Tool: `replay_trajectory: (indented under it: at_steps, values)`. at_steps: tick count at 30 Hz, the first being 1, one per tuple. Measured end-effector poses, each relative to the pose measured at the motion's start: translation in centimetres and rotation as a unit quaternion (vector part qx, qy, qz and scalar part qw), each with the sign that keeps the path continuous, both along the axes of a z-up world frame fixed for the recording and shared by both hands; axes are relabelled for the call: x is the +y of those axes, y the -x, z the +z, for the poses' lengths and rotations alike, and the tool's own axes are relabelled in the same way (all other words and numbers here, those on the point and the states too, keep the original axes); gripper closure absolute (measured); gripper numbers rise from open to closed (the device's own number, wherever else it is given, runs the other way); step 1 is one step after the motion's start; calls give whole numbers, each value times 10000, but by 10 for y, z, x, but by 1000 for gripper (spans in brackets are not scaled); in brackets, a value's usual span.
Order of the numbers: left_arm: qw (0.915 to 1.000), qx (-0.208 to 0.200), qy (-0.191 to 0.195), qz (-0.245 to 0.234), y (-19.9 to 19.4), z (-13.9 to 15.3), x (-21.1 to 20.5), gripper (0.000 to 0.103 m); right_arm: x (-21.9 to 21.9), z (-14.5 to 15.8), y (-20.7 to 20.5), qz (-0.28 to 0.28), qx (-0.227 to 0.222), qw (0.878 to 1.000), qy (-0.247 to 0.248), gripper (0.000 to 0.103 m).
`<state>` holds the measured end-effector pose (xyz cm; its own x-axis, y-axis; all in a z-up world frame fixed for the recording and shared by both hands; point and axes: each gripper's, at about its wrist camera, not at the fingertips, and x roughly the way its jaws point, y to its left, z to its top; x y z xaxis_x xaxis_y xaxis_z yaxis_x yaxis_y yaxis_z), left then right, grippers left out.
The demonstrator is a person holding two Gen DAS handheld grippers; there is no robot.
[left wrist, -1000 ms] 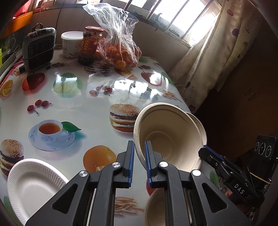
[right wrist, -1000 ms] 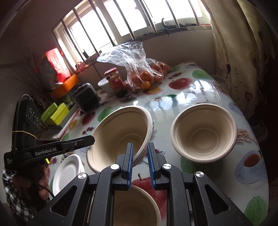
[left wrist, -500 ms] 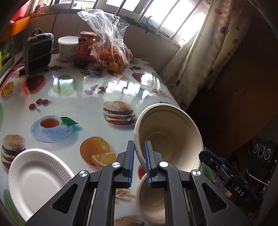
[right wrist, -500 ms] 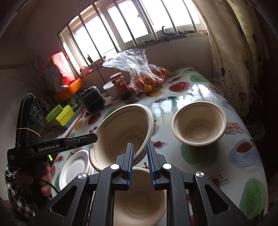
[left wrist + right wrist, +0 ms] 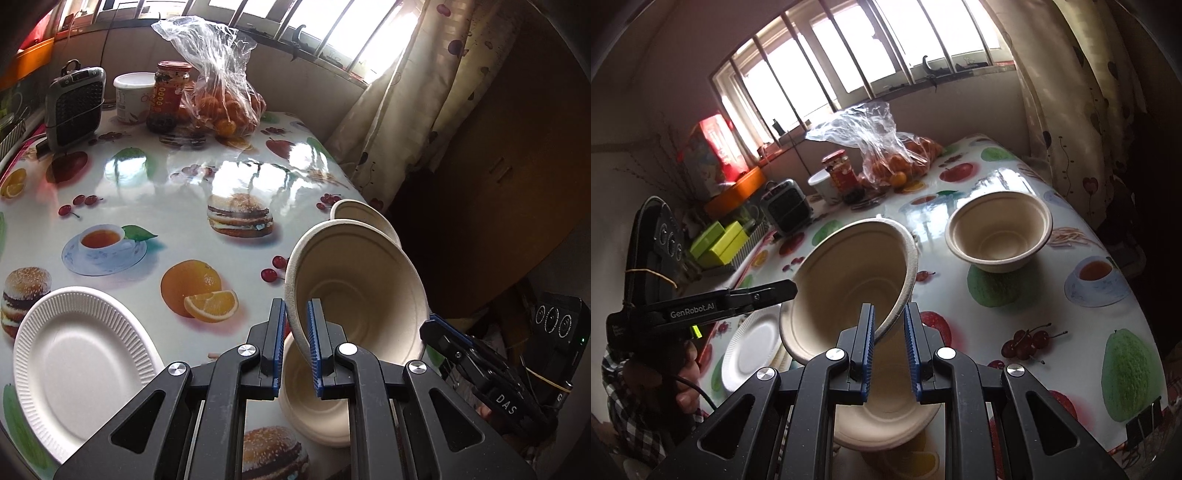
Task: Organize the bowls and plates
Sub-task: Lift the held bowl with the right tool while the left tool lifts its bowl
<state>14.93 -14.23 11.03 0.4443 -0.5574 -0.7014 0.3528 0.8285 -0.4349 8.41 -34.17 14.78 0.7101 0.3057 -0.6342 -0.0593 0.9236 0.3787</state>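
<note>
Here the left tool point(image 5: 296, 347) pinches the near rim of a tilted beige fibre bowl point(image 5: 354, 291), held in the air with its opening turned toward the camera. Directly beneath it a second beige bowl point(image 5: 317, 402) sits on the counter point(image 5: 177, 192), and a white ridged paper plate point(image 5: 77, 365) lies to the tool's left. The right tool point(image 5: 889, 350) stands slightly parted around the opposite rim of the tilted bowl, its fingers not pressing it. Farther ahead to the right, a third beige bowl point(image 5: 999, 232) rests upright, well apart.
</note>
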Motion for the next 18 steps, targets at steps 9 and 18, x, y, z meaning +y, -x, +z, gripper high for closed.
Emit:
replay_trajectory:
  at_steps: [9, 18]
  values:
    - [9998, 110, -84, -143, 14, -9, -4, 90, 0, -8, 23, -112, 54, 9999, -18, 87]
    - [9994, 209, -147, -223, 22, -19, -4, 90, 1, -18, 35, -188, 185, 9996, -67, 87]
